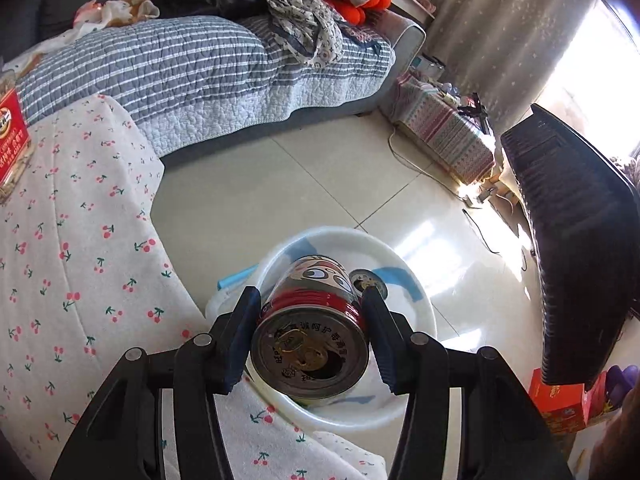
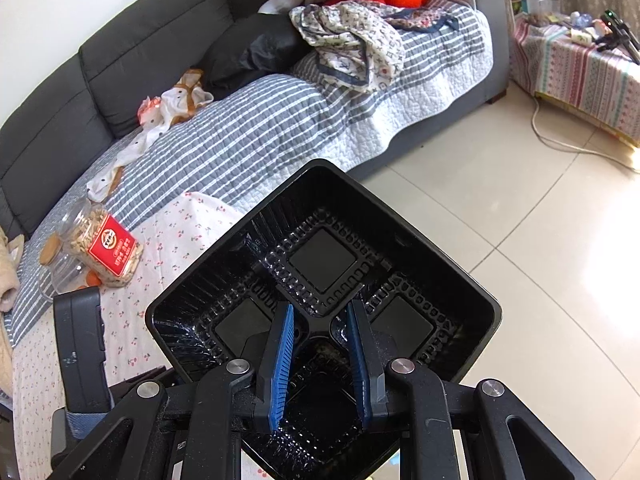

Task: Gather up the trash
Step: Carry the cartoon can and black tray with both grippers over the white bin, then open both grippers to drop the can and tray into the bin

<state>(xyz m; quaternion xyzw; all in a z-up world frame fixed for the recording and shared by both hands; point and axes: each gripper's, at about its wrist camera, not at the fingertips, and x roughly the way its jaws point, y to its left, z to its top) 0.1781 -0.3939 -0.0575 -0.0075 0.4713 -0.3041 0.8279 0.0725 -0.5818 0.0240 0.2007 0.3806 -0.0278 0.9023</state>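
- Left wrist view: the left tool (image 1: 310,306) stands about half open and is clamped on a can (image 1: 310,332), one pad on each side of its wall, opened end toward the camera.
- The can hangs over a white bin (image 1: 416,304) that stands on the floor beside a cherry-print cloth (image 1: 72,240). A second can (image 1: 368,280) already lies inside the bin.
- Right wrist view: the right tool (image 2: 320,360) is nearly closed, its blue pads pinching the near rim of a black tray (image 2: 324,280). The tray is carried tilted above the floor, with its four compartments facing the camera.
- In the left wrist view the tray shows at the right edge, well apart from the bin.
- Step in hand, as judged: drop the can into the bin.
- Centre the can over the bin mouth before release; it now sits toward the near rim.
- Lower it inside the rim, then open the pads fully so neither drags the can sideways.
- Keep the opened end from tipping toward the cloth; residue may spill.
- Hold the tray steady and clear of the bin until the left tool is out of the way.
- The tray looks wider than the bin mouth; it will probably need to go in edge first.
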